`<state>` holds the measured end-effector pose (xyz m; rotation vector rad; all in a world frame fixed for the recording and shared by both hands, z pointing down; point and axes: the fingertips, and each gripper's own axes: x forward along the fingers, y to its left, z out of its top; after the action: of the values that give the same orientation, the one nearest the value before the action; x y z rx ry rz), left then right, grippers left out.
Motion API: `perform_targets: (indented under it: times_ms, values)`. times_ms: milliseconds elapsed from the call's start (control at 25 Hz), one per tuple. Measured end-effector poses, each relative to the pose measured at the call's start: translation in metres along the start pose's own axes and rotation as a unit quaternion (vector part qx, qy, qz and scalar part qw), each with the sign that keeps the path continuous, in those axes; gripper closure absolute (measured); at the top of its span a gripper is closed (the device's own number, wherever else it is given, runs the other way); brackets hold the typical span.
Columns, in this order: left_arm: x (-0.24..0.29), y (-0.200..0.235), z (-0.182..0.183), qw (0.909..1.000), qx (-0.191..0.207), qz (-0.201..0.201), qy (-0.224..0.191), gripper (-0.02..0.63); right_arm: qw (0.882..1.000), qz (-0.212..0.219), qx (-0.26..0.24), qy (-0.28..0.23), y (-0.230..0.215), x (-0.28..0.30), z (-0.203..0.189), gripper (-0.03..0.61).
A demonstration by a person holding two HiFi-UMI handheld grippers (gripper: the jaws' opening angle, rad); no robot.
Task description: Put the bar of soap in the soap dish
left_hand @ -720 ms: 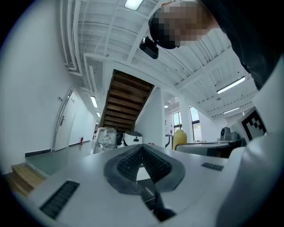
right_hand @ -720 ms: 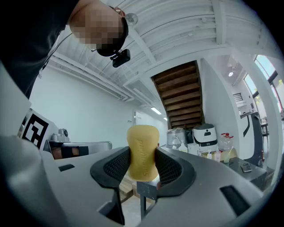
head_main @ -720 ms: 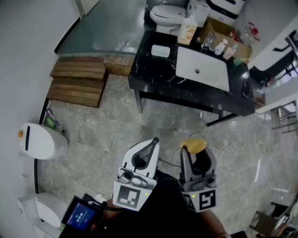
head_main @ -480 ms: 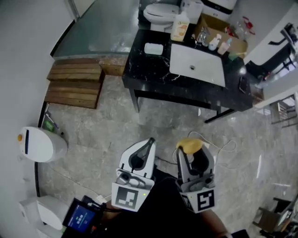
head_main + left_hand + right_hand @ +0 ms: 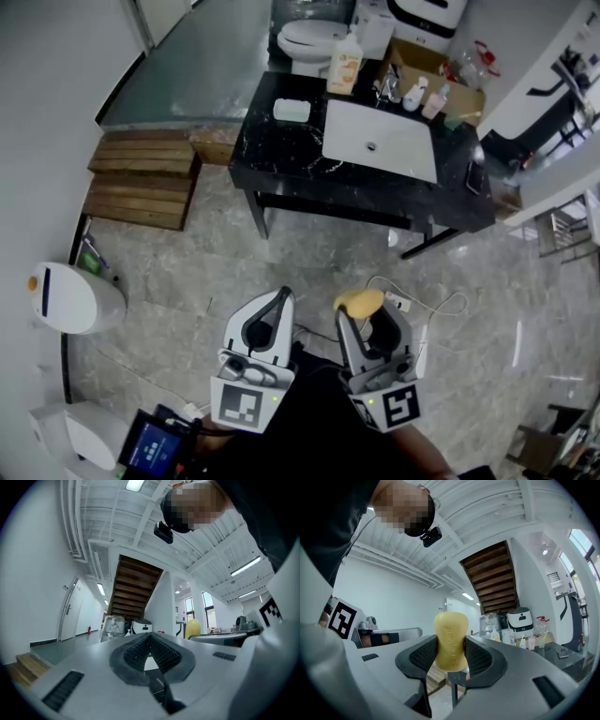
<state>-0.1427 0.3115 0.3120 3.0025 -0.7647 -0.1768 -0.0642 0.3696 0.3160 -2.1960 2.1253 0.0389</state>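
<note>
A yellow bar of soap [image 5: 450,641] stands upright between the ribbed pads of my right gripper [image 5: 451,656], which is shut on it; in the head view the soap [image 5: 359,301] shows at the tip of that gripper [image 5: 361,309]. My left gripper [image 5: 278,302] hangs beside it, its pads touching and nothing between them [image 5: 151,652]. The white soap dish [image 5: 292,111] sits on the left part of the black counter [image 5: 281,155], well ahead of both grippers.
A white sink basin [image 5: 380,142] is set in the counter, with bottles [image 5: 345,64] and a tap behind it. Wooden steps [image 5: 141,183] lie left of the counter. A white bin [image 5: 70,298] stands at the far left. A cable [image 5: 427,305] trails on the stone floor.
The counter has slid down and left in the head view and looks nearer. Both grippers have dropped slightly lower in the picture, the soap staying in the right one.
</note>
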Motion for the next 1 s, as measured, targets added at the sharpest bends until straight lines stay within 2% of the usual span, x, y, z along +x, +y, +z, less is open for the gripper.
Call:
perform_targets:
  times_ms: [520,800,1000]
  values:
    - [0.004,-0.003,-0.008,0.9995,0.002,0.030,0.011,0.612,1.000,-0.010,0.015,-0.007,-0.025,-0.016,-0.004,0.407]
    - [0.026,0.004,-0.009,0.9990,-0.025,0.037,0.006,0.612,1.000,-0.024,0.010,0.003,-0.045,-0.015,-0.006,0.407]
    - [0.046,0.002,-0.019,0.9991,-0.036,0.020,0.012,0.614,0.999,-0.035,0.008,0.014,-0.058,-0.010,-0.008,0.407]
